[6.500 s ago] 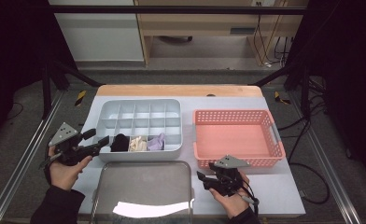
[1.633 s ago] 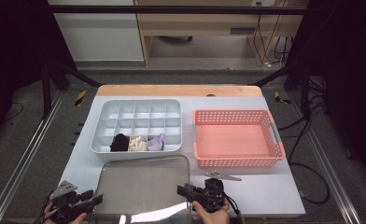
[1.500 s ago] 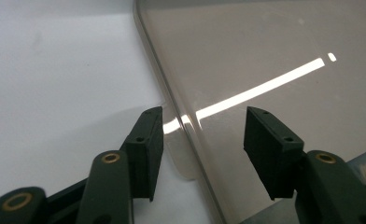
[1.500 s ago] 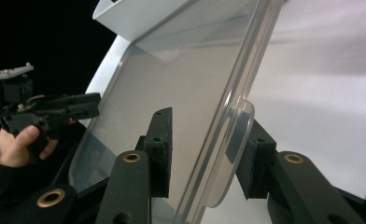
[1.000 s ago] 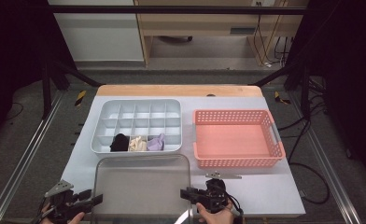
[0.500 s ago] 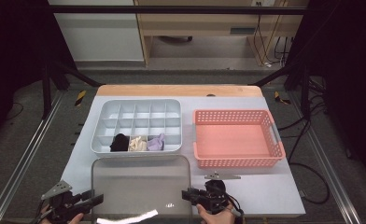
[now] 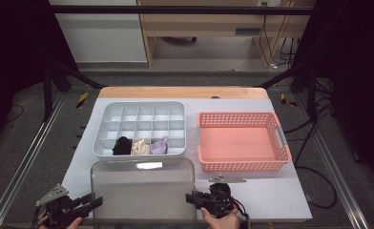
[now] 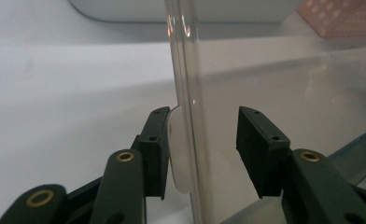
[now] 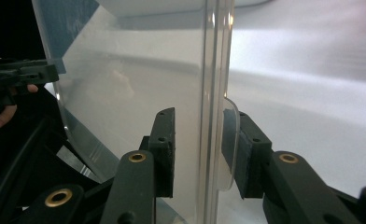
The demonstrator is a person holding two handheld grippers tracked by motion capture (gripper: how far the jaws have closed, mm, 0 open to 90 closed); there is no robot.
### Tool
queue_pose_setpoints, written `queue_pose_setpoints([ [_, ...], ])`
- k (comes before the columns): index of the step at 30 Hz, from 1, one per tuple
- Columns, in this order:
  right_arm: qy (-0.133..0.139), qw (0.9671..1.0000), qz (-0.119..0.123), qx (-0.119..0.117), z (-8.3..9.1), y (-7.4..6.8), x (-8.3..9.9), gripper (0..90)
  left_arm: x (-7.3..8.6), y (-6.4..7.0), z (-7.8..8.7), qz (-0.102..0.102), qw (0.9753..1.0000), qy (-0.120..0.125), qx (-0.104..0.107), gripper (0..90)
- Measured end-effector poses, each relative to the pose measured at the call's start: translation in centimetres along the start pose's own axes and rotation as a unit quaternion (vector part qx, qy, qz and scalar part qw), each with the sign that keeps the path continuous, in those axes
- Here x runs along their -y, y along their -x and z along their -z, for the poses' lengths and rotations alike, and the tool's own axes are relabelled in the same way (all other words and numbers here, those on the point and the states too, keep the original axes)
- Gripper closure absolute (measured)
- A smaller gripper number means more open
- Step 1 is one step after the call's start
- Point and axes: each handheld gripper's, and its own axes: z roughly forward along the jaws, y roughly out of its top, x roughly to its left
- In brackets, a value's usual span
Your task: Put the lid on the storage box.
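Clear lid [image 7: 142, 191] at near edge of surface [image 7: 271, 195], L tool [image 7: 92, 202] & R tool [image 7: 191, 197] open astride its sides; grey tray [image 7: 142, 110] w/ black, cream, purple items; pink basket [image 7: 242, 143].

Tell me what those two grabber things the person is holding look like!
Both are black. The left gripper carries a grey three-cornered plate on top. The right gripper has one too, plus a black cable trailing behind. Up close, the fingers are flat, blocky black pads with small screw holes, joined to the arms by brass-coloured rings.
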Motion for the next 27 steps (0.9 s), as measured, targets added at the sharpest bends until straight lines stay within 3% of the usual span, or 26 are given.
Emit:
queue_pose_setpoints([
  [8,0.024,0.9997,0.009,-0.006,1.0,-0.6,-1.3,64.9,-2.1,0.4,1.0,-0.007,0.9995,0.031,0.005,56.5],
  [15,0.046,0.9983,0.035,0.004,1.6,-1.3,-2.9,63.2,-3.8,0.7,1.4,-0.016,0.9984,0.054,0.004,57.5],
  [27,0.077,0.9942,0.072,0.019,2.1,-2.6,-6.4,61.2,-7.0,0.8,2.2,-0.027,0.9944,0.102,-0.005,57.6],
])
